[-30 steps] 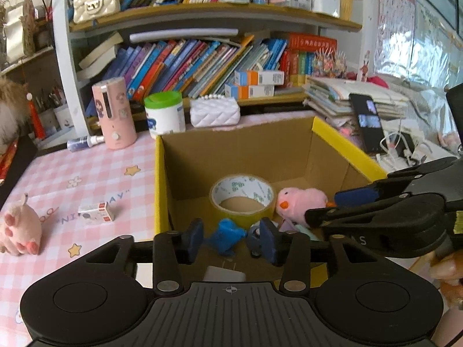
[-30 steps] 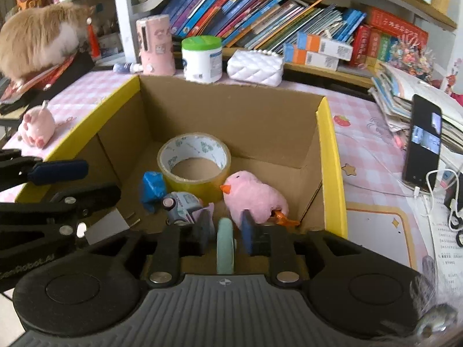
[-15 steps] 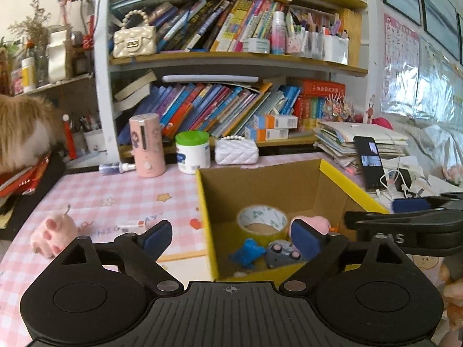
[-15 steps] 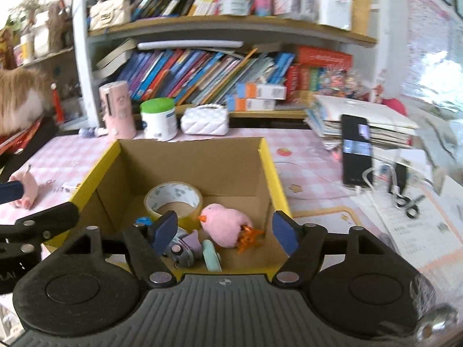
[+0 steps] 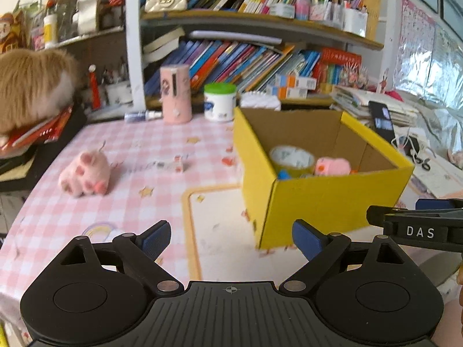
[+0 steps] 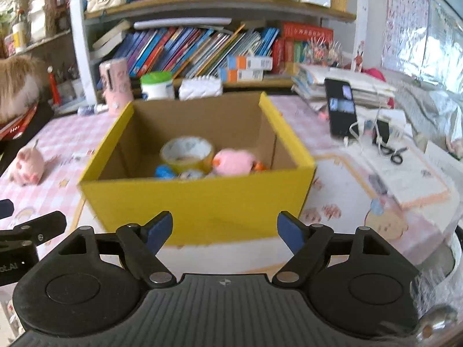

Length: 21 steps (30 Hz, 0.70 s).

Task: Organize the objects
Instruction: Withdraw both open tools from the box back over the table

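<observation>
One small box (image 5: 178, 164) left view only | scissors (image 6: 394, 154) right only

Crowded white-framed bookshelf (image 6: 202, 43) along back wall, wooden shelves packed with leaning colourful books (image 5: 231, 60). Surface (image 5: 115, 202) covered in pink-and-white checked cloth with star prints. Poster chart (image 6: 405, 20) on right wall, silvery foil sheet (image 5: 434, 66) beside it. Bright daylight, slightly washed-out at right.
</observation>
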### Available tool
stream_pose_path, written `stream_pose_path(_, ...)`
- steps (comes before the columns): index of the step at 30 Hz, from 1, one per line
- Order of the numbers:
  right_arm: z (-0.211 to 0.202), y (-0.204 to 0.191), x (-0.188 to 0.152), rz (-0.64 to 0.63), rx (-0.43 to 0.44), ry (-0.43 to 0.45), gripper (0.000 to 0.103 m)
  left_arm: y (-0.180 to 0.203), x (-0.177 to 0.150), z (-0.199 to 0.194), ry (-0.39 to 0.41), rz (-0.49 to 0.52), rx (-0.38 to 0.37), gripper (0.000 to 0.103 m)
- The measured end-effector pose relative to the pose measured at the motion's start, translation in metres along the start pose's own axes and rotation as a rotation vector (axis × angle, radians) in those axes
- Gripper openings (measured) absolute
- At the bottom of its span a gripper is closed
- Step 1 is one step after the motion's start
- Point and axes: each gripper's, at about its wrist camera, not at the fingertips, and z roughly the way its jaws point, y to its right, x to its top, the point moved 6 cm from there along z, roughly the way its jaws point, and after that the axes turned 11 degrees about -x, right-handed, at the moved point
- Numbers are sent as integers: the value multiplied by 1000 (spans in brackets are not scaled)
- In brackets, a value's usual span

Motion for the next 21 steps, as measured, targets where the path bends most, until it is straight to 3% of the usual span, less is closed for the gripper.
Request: stream_pose_path(21, -56, -83, -48, -55, 72, -46, 83, -66, -45, -58, -65, -37, 54, 93)
